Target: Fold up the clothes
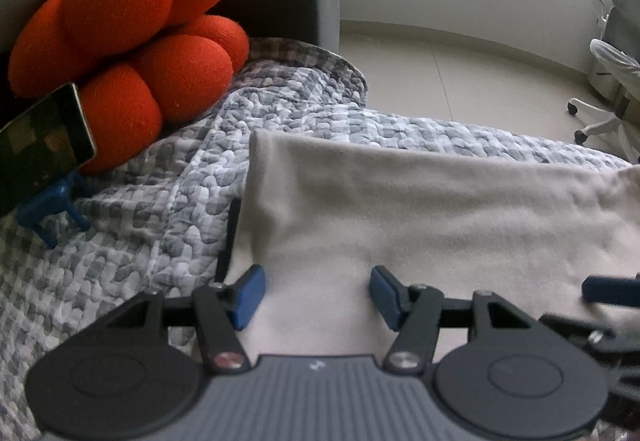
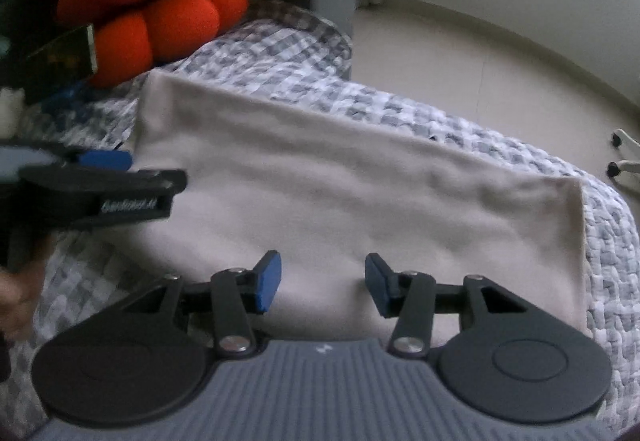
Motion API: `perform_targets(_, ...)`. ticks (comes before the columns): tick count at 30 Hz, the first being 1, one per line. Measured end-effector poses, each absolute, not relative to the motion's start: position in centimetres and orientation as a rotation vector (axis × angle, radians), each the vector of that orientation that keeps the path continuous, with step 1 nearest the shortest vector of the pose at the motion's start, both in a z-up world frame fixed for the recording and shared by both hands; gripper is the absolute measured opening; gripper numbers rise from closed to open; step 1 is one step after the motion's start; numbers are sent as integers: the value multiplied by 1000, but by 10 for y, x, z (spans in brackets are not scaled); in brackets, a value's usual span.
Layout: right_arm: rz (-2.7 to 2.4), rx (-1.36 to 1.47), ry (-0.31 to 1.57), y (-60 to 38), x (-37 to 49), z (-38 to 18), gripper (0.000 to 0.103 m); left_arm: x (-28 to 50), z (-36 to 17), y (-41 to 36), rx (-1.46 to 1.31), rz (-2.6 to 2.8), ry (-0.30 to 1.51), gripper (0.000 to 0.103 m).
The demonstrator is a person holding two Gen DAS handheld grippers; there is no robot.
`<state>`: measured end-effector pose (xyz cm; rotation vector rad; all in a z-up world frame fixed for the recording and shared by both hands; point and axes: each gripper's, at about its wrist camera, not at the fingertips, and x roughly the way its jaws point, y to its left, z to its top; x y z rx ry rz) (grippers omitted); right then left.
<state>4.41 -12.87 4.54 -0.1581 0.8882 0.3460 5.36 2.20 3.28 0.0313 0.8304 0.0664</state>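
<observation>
Beige cloth (image 2: 340, 193) lies flat as a long rectangle on the grey checked quilt (image 2: 608, 273), both tongs parted and empty above its near edge

It looks soft, light and limp, a fleecy knit that should drape and slide on itself, so a pinch at a corner or along an edge suits it better than one in the flat middle; the left tongs (image 1: 316, 295) hover near its left edge with a clear gap between the blue pads, and the right tongs (image 2: 322, 283) stand likewise apart over the near hem. Whether it is one layer or already doubled is hard to tell, perhaps doubled given the crisp right edge; the near hem is hidden under the tool bodies, and a thin dark strip (image 1: 229, 241) beside the left edge stays unidentified
</observation>
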Motion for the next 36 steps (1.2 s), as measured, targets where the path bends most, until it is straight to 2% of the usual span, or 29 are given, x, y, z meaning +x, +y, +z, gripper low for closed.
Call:
perform_targets(13, 378, -184, 867, -127, 38, 54, 53, 46, 37, 24, 1, 76, 841, 60)
perform_targets(21, 391, -192, 913, -122, 45, 40, 53, 46, 36, 24, -3, 82, 846, 60)
perform_targets(36, 338, -124, 815, -124, 69, 32, 60, 47, 36, 28, -38, 81, 855, 60)
